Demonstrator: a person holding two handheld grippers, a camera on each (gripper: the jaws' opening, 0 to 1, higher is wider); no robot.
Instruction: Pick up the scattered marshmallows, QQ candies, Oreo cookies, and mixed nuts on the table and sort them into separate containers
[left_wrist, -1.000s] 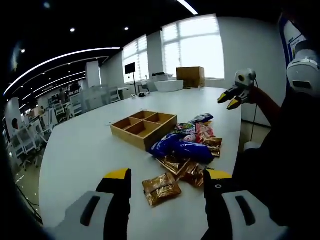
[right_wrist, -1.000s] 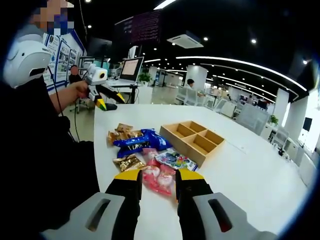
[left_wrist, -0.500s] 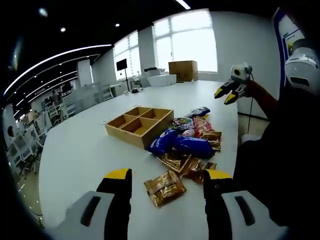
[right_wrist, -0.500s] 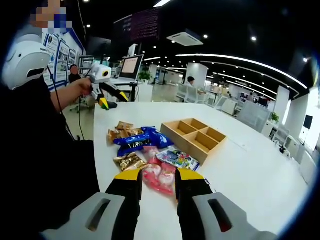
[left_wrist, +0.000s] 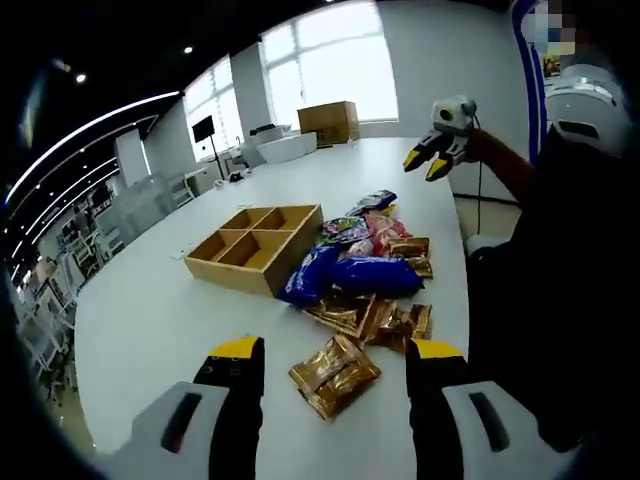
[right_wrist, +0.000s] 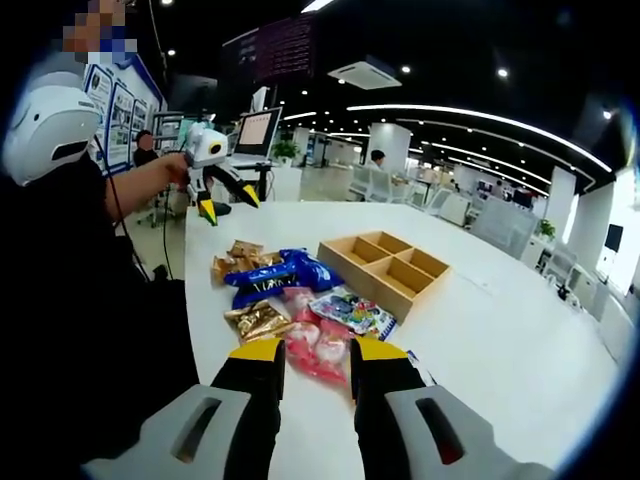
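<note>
A heap of snack packets lies on the white table (left_wrist: 150, 310). Blue Oreo packs (left_wrist: 345, 275) sit in its middle, with gold nut packets (left_wrist: 372, 320) nearer me and pink and colourful candy bags (left_wrist: 365, 230) behind. One gold packet (left_wrist: 335, 375) lies apart, just beyond my left gripper (left_wrist: 335, 350), whose jaws stand wide open above the table. A wooden box (left_wrist: 250, 245) with several compartments stands left of the heap. My right gripper (right_wrist: 317, 350) hangs open over a pink bag (right_wrist: 310, 355). Beyond it lie the blue Oreo packs (right_wrist: 275, 275) and the wooden box (right_wrist: 390, 270).
The person's dark sleeve and body border the table edge on the right in the left gripper view and on the left in the right gripper view. Bare table (right_wrist: 500, 330) stretches beyond the box. Office desks and chairs stand far behind.
Both views have shifted a little with the hands. In the right gripper view the left gripper's jaws look spread wider. The packets and the box lie as before.
</note>
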